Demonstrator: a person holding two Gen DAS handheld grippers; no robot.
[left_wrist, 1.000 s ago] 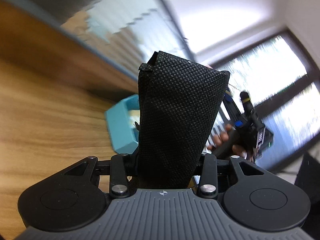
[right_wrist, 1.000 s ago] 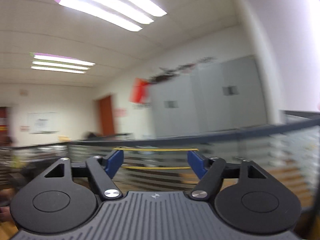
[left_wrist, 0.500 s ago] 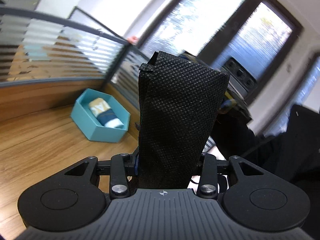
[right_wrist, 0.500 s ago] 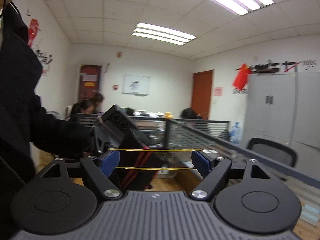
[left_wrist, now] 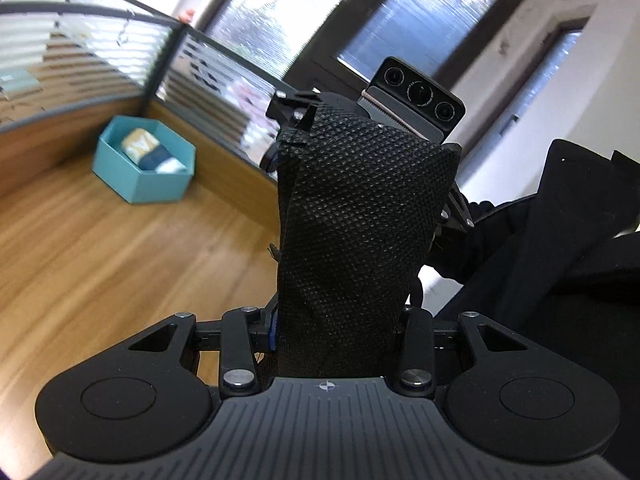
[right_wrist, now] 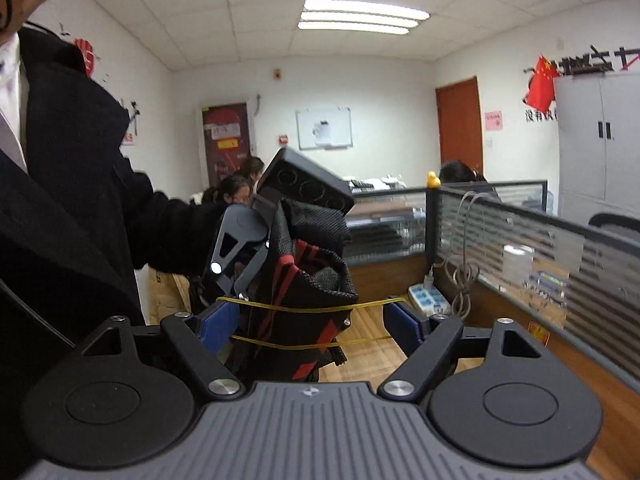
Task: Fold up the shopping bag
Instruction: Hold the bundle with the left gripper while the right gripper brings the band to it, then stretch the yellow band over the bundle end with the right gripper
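The folded black shopping bag (left_wrist: pixel 360 232) stands upright between the fingers of my left gripper (left_wrist: pixel 336 320), which is shut on it above the wooden table. In the right wrist view the same bag (right_wrist: pixel 308 292) shows red trim and sits in the left gripper straight ahead. My right gripper (right_wrist: pixel 310 320) is open, its blue fingertips (right_wrist: pixel 218 320) holding a yellow rubber band (right_wrist: pixel 304 309) stretched wide. The band's strands cross in front of the bag's lower part. Whether the band touches the bag I cannot tell. The right gripper's camera block (left_wrist: pixel 416 96) shows behind the bag.
A teal hexagonal box (left_wrist: pixel 144 168) with folded items stands on the wooden table (left_wrist: pixel 100 264) by the glass partition (left_wrist: pixel 80 64). The person's black coat (left_wrist: pixel 560 248) fills the right. A power strip and cables (right_wrist: pixel 432 292) lie by the desk divider.
Both grippers have swung round to face each other. The bag in the left gripper has come close in front of the right gripper's stretched band. The left grip is unchanged.
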